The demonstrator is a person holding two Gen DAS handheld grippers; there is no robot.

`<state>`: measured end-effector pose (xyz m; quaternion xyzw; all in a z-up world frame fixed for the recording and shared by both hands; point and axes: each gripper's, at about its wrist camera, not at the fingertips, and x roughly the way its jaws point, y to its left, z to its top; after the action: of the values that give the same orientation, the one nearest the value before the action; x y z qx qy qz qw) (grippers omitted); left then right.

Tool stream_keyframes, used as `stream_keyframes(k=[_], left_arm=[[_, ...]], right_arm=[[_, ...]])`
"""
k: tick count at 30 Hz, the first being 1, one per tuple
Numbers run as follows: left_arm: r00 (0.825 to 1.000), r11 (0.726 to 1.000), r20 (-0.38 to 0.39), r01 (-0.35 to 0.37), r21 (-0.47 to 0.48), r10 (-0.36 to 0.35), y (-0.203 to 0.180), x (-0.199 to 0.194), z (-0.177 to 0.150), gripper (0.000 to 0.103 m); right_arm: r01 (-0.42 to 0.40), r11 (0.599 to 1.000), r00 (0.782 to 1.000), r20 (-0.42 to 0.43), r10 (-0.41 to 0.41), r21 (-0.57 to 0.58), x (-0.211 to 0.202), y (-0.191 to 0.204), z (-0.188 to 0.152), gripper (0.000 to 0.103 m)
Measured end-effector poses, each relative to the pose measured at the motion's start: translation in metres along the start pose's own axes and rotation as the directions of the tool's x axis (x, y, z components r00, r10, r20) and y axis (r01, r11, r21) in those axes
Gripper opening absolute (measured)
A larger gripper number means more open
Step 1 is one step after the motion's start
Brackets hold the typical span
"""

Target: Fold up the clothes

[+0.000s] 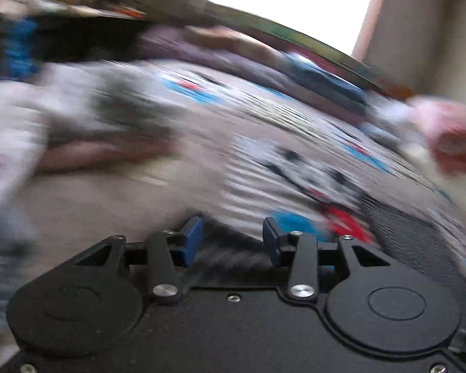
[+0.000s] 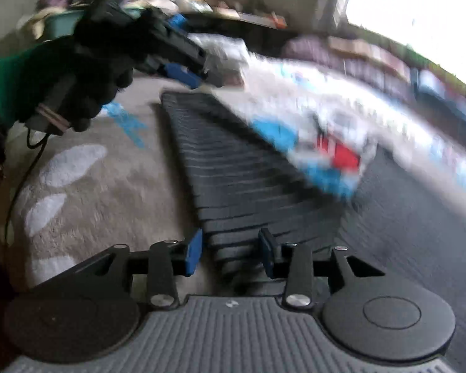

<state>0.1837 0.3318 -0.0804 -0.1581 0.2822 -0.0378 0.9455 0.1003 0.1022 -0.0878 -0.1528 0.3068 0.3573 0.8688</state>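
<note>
1. Left wrist view: the left gripper has its two blue pads standing apart, with a wide gap between them. Nothing sits in the gap that I can see, so it holds nothing.
2. Just ahead of it lies a striped shirt with blue and red spots and a cartoon face. The picture is very smeared, so I cannot tell which edges are folded.
3. A dark ribbed cloth shows ahead and to the right of the gripper, partly under the shirt.
4. A pinkish shape is far to the right. It is too blurred to name.
5. Right wrist view: the right gripper is also wide open. The dark ribbed cloth lies flat between its pads and runs far ahead, but the pads do not pinch it.
6. The striped shirt lies ahead and to the right, on top of the dark cloth.
7. The left gripper shows far ahead on the left, up in the air, held by a gloved hand.
8. To fold well, I think each gripper should pinch a clear edge or corner, lift it low, and lay it flat with no bumps.
9. The beige carpet to the left of the right gripper is open room for moving. Far ahead, piles of things crowd the wall, so stay on the near side.
</note>
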Motion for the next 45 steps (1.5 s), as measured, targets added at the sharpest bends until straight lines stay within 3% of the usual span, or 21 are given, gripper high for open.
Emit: stream_keyframes(k=[1, 3, 5, 7, 9, 12, 15, 18, 21, 24, 26, 30, 32, 34, 36, 41, 43, 45], left_arm=[[0.999, 0.999, -0.043, 0.03, 0.021, -0.029, -0.009, 0.01, -0.001, 0.033], [0.993, 0.998, -0.112, 0.032, 0.06, -0.025, -0.023, 0.033, -0.005, 0.033], [0.987, 0.997, -0.158, -0.011, 0.077, 0.023, -0.028, 0.062, -0.008, 0.028], [0.992, 0.997, -0.107, -0.07, 0.04, 0.074, -0.019, 0.071, 0.0, 0.013], [0.988, 0.988, -0.033, -0.15, -0.022, 0.149, -0.005, 0.066, 0.014, 0.013], [0.995, 0.988, -0.042, -0.096, -0.122, 0.091, 0.025, 0.052, 0.022, 0.013], [0.997, 0.992, -0.064, -0.059, -0.107, 0.052, 0.036, 0.037, 0.025, 0.013], [0.996, 0.987, -0.091, 0.0, -0.161, -0.015, 0.046, 0.034, 0.025, 0.013], [0.992, 0.972, -0.127, -0.055, -0.228, 0.027, 0.056, 0.054, 0.018, 0.013], [0.993, 0.965, -0.085, -0.104, -0.242, 0.086, 0.055, 0.052, 0.019, 0.01], [0.991, 0.961, -0.049, -0.131, -0.245, 0.122, 0.052, 0.048, 0.022, 0.019], [0.98, 0.95, 0.023, -0.183, -0.254, 0.195, 0.044, 0.039, 0.028, 0.019], [0.971, 0.947, 0.054, -0.212, -0.241, 0.232, 0.038, 0.033, 0.029, 0.024], [0.964, 0.945, 0.081, -0.23, -0.232, 0.255, 0.03, 0.027, 0.028, 0.047], [0.957, 0.944, 0.105, -0.242, -0.225, 0.27, 0.022, 0.021, 0.027, 0.052], [0.967, 0.958, 0.102, -0.211, -0.193, 0.233, -0.013, 0.013, 0.017, 0.057], [0.973, 0.971, 0.113, -0.18, -0.156, 0.199, -0.035, 0.011, 0.013, 0.057], [0.978, 0.983, 0.131, -0.15, -0.11, 0.164, -0.062, 0.007, 0.007, 0.057]], right_arm=[[-0.013, 0.999, 1.0, 0.01, 0.013, 0.03, -0.003, -0.003, -0.005, 0.042], [-0.028, 0.997, 0.999, 0.02, 0.027, 0.065, -0.007, -0.005, -0.011, 0.043], [-0.032, 0.997, 0.999, 0.03, 0.03, 0.07, -0.01, -0.004, -0.016, 0.044], [-0.033, 0.997, 0.999, 0.038, 0.03, 0.071, -0.014, -0.003, -0.018, 0.044], [-0.034, 0.997, 0.998, 0.046, 0.03, 0.076, -0.016, -0.002, -0.02, 0.044], [-0.038, 0.996, 0.997, 0.068, 0.032, 0.087, -0.015, -0.003, -0.025, 0.045], [-0.041, 0.994, 0.995, 0.092, 0.031, 0.1, -0.014, -0.004, -0.03, 0.048], [-0.036, 0.995, 0.994, 0.106, 0.026, 0.094, -0.014, -0.002, -0.031, 0.049], [-0.03, 0.996, 0.994, 0.104, 0.021, 0.088, -0.015, 0.001, -0.031, 0.05], [-0.015, 0.997, 0.996, 0.087, 0.008, 0.081, -0.019, 0.006, -0.029, 0.052], [-0.019, 0.998, 0.997, 0.08, 0.014, 0.061, -0.025, 0.011, -0.03, 0.052], [-0.055, 0.998, 0.997, 0.062, 0.055, -0.005, -0.046, 0.024, -0.039, 0.051], [-0.073, 0.997, 0.996, 0.052, 0.075, -0.037, -0.057, 0.031, -0.043, 0.051], [-0.086, 0.994, 0.995, 0.041, 0.089, -0.063, -0.071, 0.035, -0.052, 0.051], [-0.09, 0.994, 0.995, 0.037, 0.092, -0.064, -0.087, 0.036, -0.062, 0.051], [-0.064, 0.991, 0.996, 0.077, 0.054, 0.121, -0.132, 0.005, -0.083, 0.054], [-0.066, 0.964, 0.992, 0.117, 0.036, 0.258, -0.15, -0.018, -0.093, 0.054], [-0.069, 0.912, 0.987, 0.159, 0.004, 0.404, -0.166, -0.043, -0.105, 0.055]])
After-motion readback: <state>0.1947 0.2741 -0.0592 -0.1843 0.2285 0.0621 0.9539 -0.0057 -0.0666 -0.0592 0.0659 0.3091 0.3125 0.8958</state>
